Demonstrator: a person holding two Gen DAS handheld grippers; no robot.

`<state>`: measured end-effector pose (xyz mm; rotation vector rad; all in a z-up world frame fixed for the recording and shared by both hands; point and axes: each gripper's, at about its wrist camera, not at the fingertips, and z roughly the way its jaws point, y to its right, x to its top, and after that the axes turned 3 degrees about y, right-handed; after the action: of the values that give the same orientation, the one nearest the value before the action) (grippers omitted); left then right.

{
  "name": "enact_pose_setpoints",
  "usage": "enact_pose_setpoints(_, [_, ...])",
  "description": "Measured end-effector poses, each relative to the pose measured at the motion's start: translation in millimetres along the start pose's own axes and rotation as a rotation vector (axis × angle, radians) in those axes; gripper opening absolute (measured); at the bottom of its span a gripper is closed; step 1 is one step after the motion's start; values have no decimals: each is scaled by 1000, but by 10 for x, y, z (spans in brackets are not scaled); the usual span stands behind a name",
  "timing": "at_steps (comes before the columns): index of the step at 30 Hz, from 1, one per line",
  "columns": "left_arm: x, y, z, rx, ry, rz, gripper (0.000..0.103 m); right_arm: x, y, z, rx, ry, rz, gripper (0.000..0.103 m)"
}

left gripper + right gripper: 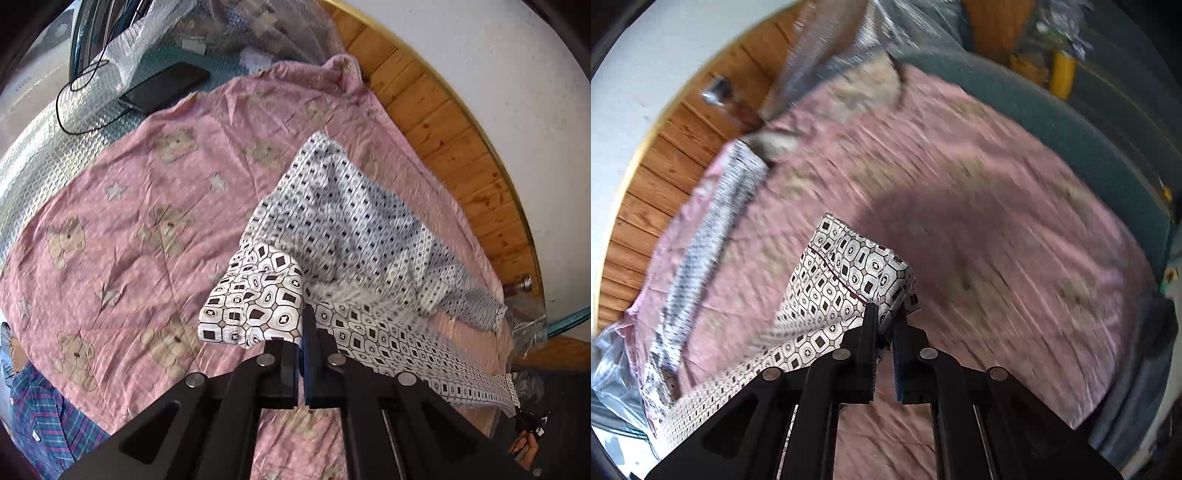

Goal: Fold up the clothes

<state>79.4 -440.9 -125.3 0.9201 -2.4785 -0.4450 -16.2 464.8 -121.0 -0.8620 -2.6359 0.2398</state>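
A white garment (332,221) with a black geometric print hangs lifted above a pink bear-print sheet (129,221). My left gripper (301,325) is shut on one corner of the garment, which folds over its fingertips. From there the cloth stretches right as a taut band toward the other gripper. In the right wrist view my right gripper (886,317) is shut on another corner of the patterned garment (849,266), and a long strip of it (701,240) trails left across the pink sheet (997,221). This view is blurred by motion.
A black phone (166,86) and a black cable (74,99) lie on bubble wrap (55,147) at the bed's far left. A blue plaid shirt (40,417) lies at lower left. A wooden panel (443,110) and white wall border the bed. A yellow object (1062,74) stands beyond the teal mattress edge (1071,129).
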Motion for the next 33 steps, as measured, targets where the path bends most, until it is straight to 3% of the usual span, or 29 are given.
enact_pose_setpoints(3, [-168, -155, 260, 36, -48, -62, 0, -45, 161, 299, 0, -71, 78, 6])
enact_pose_setpoints(5, [-43, -86, 376, 16, -31, -83, 0, 167, -124, 299, 54, -39, 61, 6])
enact_pose_setpoints(8, [422, 311, 360, -36, 44, -30, 0, 626, -697, 8, 175, 71, 28, 6])
enact_pose_setpoints(12, [1081, 906, -175, -145, 200, 72, 0, 1048, -1136, -735, 311, 233, 18, 6])
enact_pose_setpoints(16, [1274, 1013, -783, -214, 279, 121, 0, 1027, -1089, -1071, 331, 288, -14, 6])
enact_pose_setpoints(18, [1214, 908, -891, -205, 258, 143, 0, 904, -956, -964, 303, 250, -22, 6])
enact_pose_setpoints(20, [1059, 761, -847, -183, 220, 147, 1, 703, -829, -670, 219, 188, -44, 6])
enact_pose_setpoints(25, [508, 269, -196, -51, 76, 110, 1, 120, -353, 285, 1, 14, -15, 7])
enact_pose_setpoints(29, [92, -181, 435, 35, -34, 32, 2, -186, -56, 737, -126, -29, -26, 7])
enact_pose_setpoints(31, [-80, -358, 632, 85, -63, -18, 4, -228, 5, 722, -128, -7, -39, 8])
enact_pose_setpoints(33, [-189, -482, 635, 87, -53, -83, 4, -218, -14, 665, -168, 19, -87, 8])
